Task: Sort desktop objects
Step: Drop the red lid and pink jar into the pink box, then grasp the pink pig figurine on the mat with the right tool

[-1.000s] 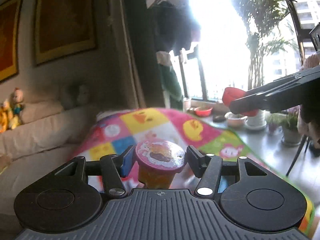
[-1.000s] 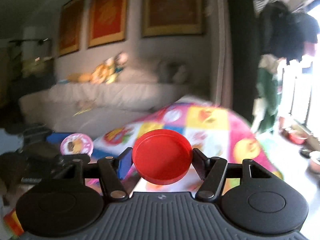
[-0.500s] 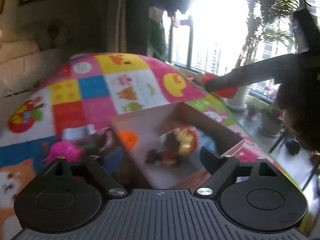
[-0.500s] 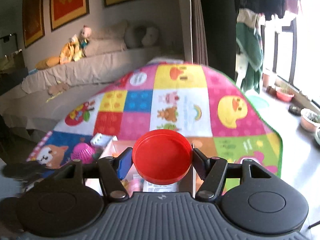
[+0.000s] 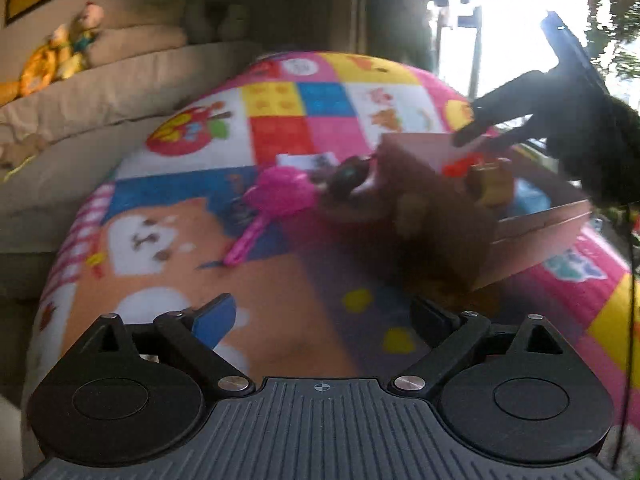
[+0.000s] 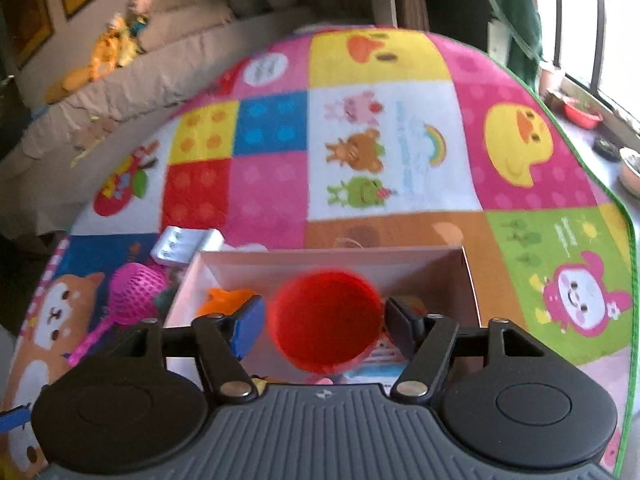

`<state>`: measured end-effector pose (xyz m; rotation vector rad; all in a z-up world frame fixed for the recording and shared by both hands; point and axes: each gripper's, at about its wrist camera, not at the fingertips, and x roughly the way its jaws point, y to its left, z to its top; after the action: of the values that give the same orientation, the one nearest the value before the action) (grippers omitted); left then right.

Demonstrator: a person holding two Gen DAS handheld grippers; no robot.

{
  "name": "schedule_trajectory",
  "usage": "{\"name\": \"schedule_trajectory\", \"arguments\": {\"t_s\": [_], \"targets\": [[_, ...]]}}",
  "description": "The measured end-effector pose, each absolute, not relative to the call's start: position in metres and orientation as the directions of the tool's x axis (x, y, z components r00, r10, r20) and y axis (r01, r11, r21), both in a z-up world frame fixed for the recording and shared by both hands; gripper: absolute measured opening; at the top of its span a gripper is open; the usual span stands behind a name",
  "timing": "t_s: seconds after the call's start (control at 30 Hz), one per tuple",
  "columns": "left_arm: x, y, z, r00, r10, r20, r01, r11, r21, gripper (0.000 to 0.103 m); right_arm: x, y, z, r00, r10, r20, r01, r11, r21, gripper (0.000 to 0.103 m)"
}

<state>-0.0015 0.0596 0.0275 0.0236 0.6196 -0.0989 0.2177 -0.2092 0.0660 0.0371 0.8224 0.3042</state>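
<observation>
Two hand-held grippers: our right (image 6: 324, 322) had its fingers apart beside the blurred red lid (image 6: 325, 322) above the box (image 6: 328, 258), our left (image 5: 324, 316) gaped empty. We judged the lid light, stiff and slick, best pinched across its rim.

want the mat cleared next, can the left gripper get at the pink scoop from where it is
Probably yes: the left gripper is open and empty, and only bare mat lies between it and the pink scoop, left of the box.

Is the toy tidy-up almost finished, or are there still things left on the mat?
Partly done: the box already holds some toys, an orange one among them. The right tongs have the red lid between their fingers over the box, blurred. The left tongs are open and empty. The pink brush and silver pack lie outside.
</observation>
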Motion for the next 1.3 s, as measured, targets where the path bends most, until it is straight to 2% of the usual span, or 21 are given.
{"name": "schedule_trajectory", "arguments": {"t_s": [0.13, 0.2, 0.27, 0.3, 0.33, 0.53, 0.63, 0.77, 0.83, 0.87, 0.9, 0.93, 1.13, 1.3], "targets": [[0.002, 0.070, 0.017, 0.811, -0.050, -0.583, 0.057, 0.998, -0.005, 0.099, 0.190, -0.191, 0.085, 0.678, 0.287, -0.677, -0.323, 0.943, 0.077, 0.067], [-0.001, 0.072, 0.014, 0.810, -0.068, -0.582, 0.062, 0.998, -0.031, 0.099, 0.167, -0.170, 0.098, 0.684, 0.315, -0.658, -0.410, 0.912, 0.010, 0.060], [-0.002, 0.072, 0.010, 0.813, -0.081, -0.577, 0.070, 0.997, -0.042, 0.099, 0.147, -0.144, 0.108, 0.664, 0.350, -0.661, -0.506, 0.861, -0.053, 0.045], [-0.003, 0.072, 0.009, 0.813, -0.088, -0.575, 0.076, 0.996, -0.044, 0.099, 0.140, -0.132, 0.111, 0.651, 0.359, -0.668, -0.539, 0.839, -0.073, 0.042], [-0.005, 0.072, 0.009, 0.817, -0.094, -0.569, 0.081, 0.996, -0.048, 0.099, 0.139, -0.120, 0.115, 0.631, 0.370, -0.681, -0.559, 0.826, -0.070, 0.038], [-0.013, 0.076, 0.010, 0.837, -0.123, -0.534, 0.092, 0.992, -0.085, 0.100, 0.198, -0.066, 0.113, 0.533, 0.359, -0.767, -0.526, 0.850, 0.032, 0.039], [-0.013, 0.078, 0.009, 0.834, -0.141, -0.533, 0.098, 0.989, -0.109, 0.100, 0.240, -0.041, 0.103, 0.543, 0.301, -0.784, -0.435, 0.899, 0.043, 0.039], [-0.009, 0.088, 0.006, 0.823, -0.164, -0.544, 0.081, 0.981, -0.173, 0.100, 0.300, -0.030, 0.070, 0.466, 0.278, -0.840, -0.244, 0.953, 0.180, 0.039], [-0.007, 0.093, 0.005, 0.815, -0.171, -0.553, 0.064, 0.976, -0.207, 0.100, 0.318, -0.021, 0.052, 0.484, 0.209, -0.850, -0.185, 0.974, 0.134, 0.038], [-0.006, 0.095, 0.004, 0.813, -0.172, -0.556, 0.057, 0.974, -0.218, 0.100, 0.323, -0.016, 0.045, 0.507, 0.164, -0.846, -0.176, 0.981, 0.084, 0.034], [-0.006, 0.096, 0.004, 0.812, -0.176, -0.556, 0.055, 0.972, -0.228, 0.100, 0.327, -0.011, 0.038, 0.520, 0.130, -0.844, -0.186, 0.982, 0.036, 0.028], [-0.006, 0.097, 0.004, 0.813, -0.179, -0.553, 0.056, 0.971, -0.233, 0.100, 0.329, -0.007, 0.033, 0.513, 0.122, -0.850, -0.204, 0.979, 0.017, 0.017], [-0.008, 0.096, 0.004, 0.815, -0.194, -0.546, 0.069, 0.968, -0.241, 0.100, 0.294, 0.000, 0.033, 0.428, 0.217, -0.877, -0.350, 0.935, 0.061, 0.012], [-0.008, 0.096, 0.004, 0.815, -0.195, -0.546, 0.068, 0.967, -0.244, 0.101, 0.237, -0.010, 0.036, 0.189, 0.332, -0.924, -0.459, 0.862, 0.216, 0.013]]}}
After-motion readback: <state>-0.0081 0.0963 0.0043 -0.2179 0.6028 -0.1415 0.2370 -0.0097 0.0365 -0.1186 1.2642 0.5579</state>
